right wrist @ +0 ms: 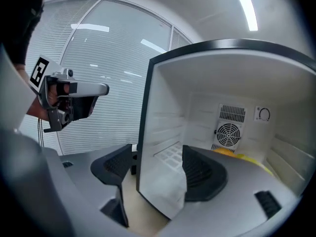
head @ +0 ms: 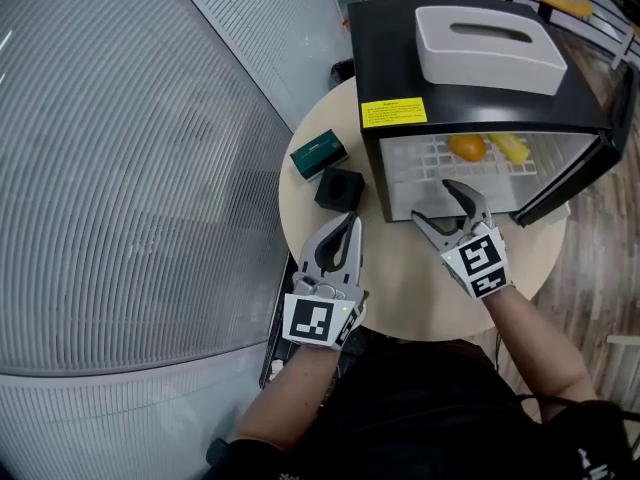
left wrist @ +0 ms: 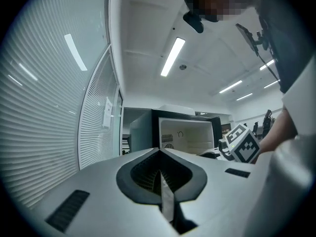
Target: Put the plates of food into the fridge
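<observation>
Office, ceiling strip lights (left wrist: 173, 57), glass-wall blinds (left wrist: 44, 107)

Green box (head: 319, 154) beside black cube (head: 339, 189)

On the round table (head: 420, 298) the fridge (head: 400, 48) stands at 12 o'clock, its door (head: 590, 168) swung toward 3 o'clock. A tissue box (head: 490, 43) sits on top. Inside, on the shelf (head: 430, 168), a round fruit (head: 467, 147) lies left of a longer piece (head: 510, 148). At 10 o'clock, just left of the fridge, a flat box (head: 319, 154) lies behind a cube (head: 339, 189).

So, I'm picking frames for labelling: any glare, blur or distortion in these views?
Head view: sharp and evenly lit, no strong glare. Left gripper view: fisheye bends the blinds, and the ceiling lights blow out to white. Right gripper view: fisheye curves the fridge frame.
</observation>
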`<state>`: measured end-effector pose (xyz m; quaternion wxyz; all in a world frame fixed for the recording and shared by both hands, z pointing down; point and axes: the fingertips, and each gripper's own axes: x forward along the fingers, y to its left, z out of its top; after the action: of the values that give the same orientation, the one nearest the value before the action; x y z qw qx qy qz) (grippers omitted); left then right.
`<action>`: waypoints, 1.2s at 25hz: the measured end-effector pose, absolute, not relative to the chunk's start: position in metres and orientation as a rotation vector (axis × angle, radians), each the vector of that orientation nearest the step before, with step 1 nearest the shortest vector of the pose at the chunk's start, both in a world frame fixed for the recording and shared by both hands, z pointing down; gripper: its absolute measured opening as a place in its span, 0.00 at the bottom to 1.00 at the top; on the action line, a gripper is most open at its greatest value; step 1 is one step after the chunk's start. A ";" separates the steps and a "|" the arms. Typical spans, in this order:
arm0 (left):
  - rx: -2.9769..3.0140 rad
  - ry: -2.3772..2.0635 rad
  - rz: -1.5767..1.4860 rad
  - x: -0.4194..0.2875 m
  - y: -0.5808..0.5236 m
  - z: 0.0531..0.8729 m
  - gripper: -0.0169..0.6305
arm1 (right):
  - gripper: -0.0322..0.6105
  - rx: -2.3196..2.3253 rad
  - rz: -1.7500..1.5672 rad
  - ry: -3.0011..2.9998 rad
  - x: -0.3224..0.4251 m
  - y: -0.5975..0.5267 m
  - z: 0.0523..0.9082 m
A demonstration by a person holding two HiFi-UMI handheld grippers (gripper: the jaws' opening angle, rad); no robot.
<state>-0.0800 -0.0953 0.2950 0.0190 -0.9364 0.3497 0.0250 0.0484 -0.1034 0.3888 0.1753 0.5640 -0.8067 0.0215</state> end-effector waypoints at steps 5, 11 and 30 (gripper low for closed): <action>-2.847 1.247 0.038 -0.133 -0.092 0.307 0.03 | 0.55 1.478 0.112 -2.345 0.008 -0.096 0.412; -2.790 1.447 -0.027 -0.199 -0.082 0.332 0.03 | 0.55 1.284 0.141 -2.408 -0.052 -0.086 0.441; -2.767 1.869 -0.207 -0.331 -0.010 0.443 0.03 | 0.55 0.881 0.217 -2.438 -0.173 -0.051 0.520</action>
<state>-0.3307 -0.0102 0.4433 -0.1018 -0.8227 0.5558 -0.0616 -0.1726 -0.0509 0.5199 0.2668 0.3264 -0.9032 0.0805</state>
